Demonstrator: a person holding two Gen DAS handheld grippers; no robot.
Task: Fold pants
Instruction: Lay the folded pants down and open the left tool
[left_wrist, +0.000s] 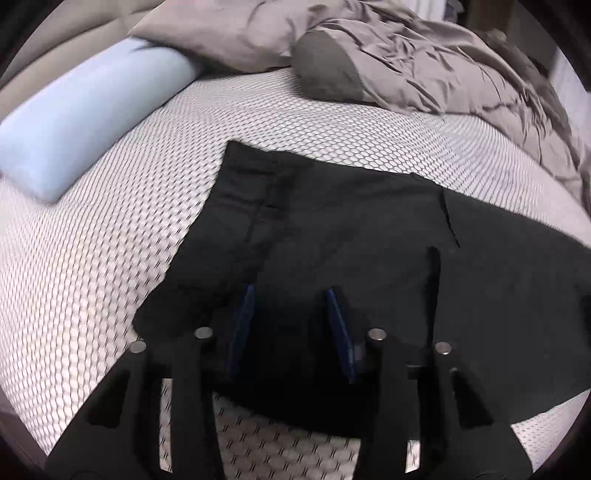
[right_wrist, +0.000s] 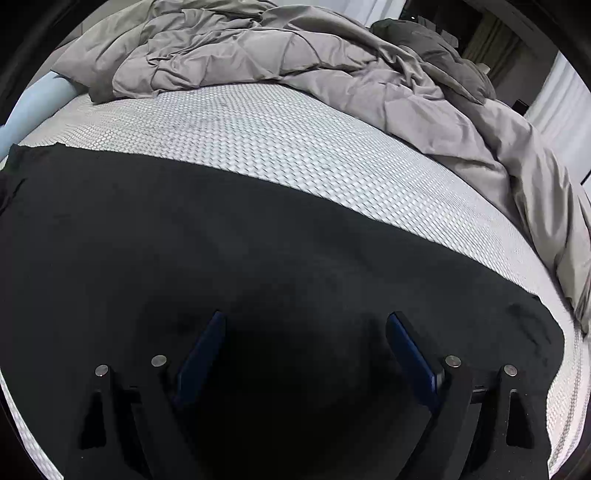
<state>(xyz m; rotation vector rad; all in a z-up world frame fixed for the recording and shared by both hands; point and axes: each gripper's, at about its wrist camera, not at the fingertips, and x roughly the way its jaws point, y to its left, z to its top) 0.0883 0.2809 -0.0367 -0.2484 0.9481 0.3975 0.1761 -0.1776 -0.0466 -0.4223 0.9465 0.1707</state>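
Nearest: left gripper (left_wrist: 290, 295), black frame with blue pads, jaws partly apart, nothing between them; it hangs over the near edge of the black fabric pants (left_wrist: 332, 229). Right gripper (right_wrist: 304, 321), same build, jaws wide apart and empty, above the leg portion of the pants.

The pants lie flat along the near side of the white honeycomb-patterned mattress (left_wrist: 110, 229), waistband end toward the pale blue cylindrical bolster (left_wrist: 74, 122), legs running away from the bolster.

Judgement: a fold is about to be set up. Best practice here: pinch both layers at the edge nearest each gripper, lift evenly, keep the cloth taut between the hands.

Beyond the pants, bare mattress; behind that, a crumpled grey duvet (right_wrist: 295, 62) heaped beside the bolster, well apart from the pants.
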